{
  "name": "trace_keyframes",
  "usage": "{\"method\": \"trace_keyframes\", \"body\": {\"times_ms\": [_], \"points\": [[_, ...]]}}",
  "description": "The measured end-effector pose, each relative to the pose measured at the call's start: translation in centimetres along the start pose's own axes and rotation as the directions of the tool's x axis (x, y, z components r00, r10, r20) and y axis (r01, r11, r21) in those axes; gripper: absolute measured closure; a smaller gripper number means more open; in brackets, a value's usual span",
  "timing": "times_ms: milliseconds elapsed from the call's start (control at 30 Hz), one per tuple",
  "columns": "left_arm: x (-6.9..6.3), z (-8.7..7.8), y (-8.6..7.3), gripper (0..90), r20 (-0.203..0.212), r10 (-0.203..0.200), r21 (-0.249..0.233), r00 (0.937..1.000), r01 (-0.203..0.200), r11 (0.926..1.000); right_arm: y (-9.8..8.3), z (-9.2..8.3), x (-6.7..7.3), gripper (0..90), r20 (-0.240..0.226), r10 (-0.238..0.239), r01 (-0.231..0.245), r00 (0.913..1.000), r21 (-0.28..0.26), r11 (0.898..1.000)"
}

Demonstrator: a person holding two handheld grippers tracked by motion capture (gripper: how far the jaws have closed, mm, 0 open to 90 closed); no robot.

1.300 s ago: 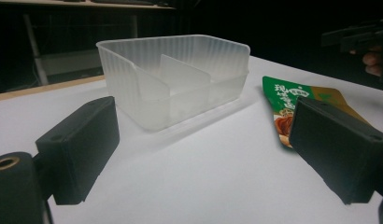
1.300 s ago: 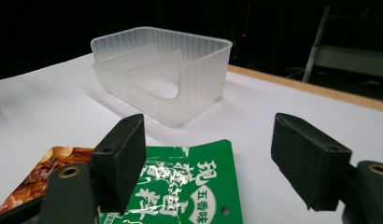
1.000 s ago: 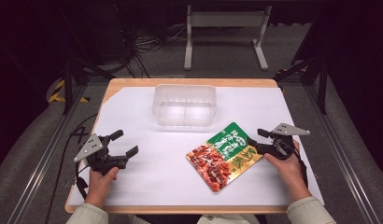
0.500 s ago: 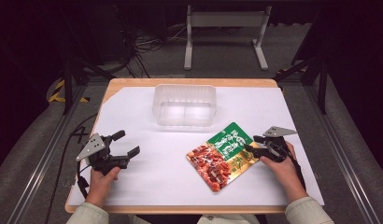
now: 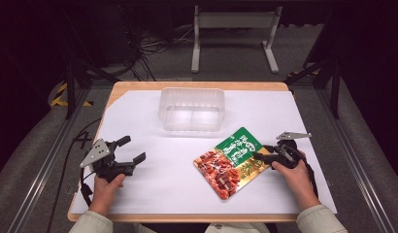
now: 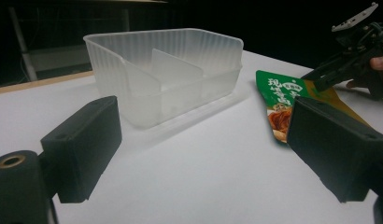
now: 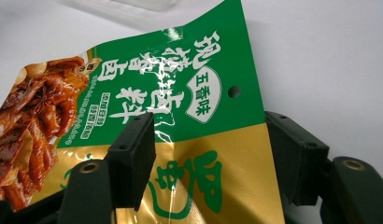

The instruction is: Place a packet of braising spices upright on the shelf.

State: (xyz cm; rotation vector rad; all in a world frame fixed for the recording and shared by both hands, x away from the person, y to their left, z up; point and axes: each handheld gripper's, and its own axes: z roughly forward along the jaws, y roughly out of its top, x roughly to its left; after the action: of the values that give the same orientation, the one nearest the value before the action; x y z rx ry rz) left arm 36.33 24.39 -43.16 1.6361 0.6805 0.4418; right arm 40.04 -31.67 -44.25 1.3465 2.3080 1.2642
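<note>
While the person's 2 hands rest on the white sheet (image 5: 153, 194) in the high view, the snack pouch (image 5: 233, 160) lies flat just in front of the clear plastic tray (image 5: 192, 109), nearer the person and towards the right; the right gripper (image 5: 261, 156) sits at the pouch's right edge with its jaws standing apart, having just widened a little, the gold part of the pouch between them; the left gripper (image 5: 131, 150) is well apart from the pouch on its left, jaws spread and holding nothing.

Seen from the left gripper view, the 2 black jaws stand wide with only bare sheet between them; the tray (image 6: 166, 74), split by 1 divider into 2 compartments, stands ahead, and the pouch (image 6: 283, 105) lies to its right with the right gripper (image 6: 315, 79) at its far edge.

From the right gripper view, the pouch (image 7: 180, 112) lies between the spread jaws, one jaw over its face and the other at its edge; whether the pads touch the film I cannot tell.
</note>
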Motion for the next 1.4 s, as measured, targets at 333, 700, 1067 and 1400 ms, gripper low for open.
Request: {"method": "trace_keyframes", "body": {"times_ms": [333, 700, 1067, 1400], "points": [[-0.1, 0.1, 0.0, 11.1, -0.004, 0.003, 0.009, 1.0000, -0.003, 1.0000, 0.8, -1.4, 1.2, 50.0, -0.122, 0.037, -0.040, 0.9918, -0.017, 0.999], [-0.2, 0.3, 0.0, 11.3, -0.002, 0.009, 0.019, 1.0000, -0.009, 0.9998, 0.1, 0.3, 2.1, 54.2, -0.092, -0.038, 0.048, 0.9951, 0.106, 0.993], [-0.5, 0.5, 0.1, 11.5, 0.005, 0.024, 0.032, 0.9997, -0.024, 0.9992, 0.3, 0.1, 2.3, 89.9, -0.009, -0.074, 0.075, 0.9972, 0.122, 0.990], [-0.6, 0.5, 0.1, 11.9, 0.005, 0.027, 0.044, 0.9996, -0.027, 0.9987, 1.3, -2.1, 2.5, 89.9, -0.073, -0.038, 0.041, 0.9966, 0.038, 0.998]]}}
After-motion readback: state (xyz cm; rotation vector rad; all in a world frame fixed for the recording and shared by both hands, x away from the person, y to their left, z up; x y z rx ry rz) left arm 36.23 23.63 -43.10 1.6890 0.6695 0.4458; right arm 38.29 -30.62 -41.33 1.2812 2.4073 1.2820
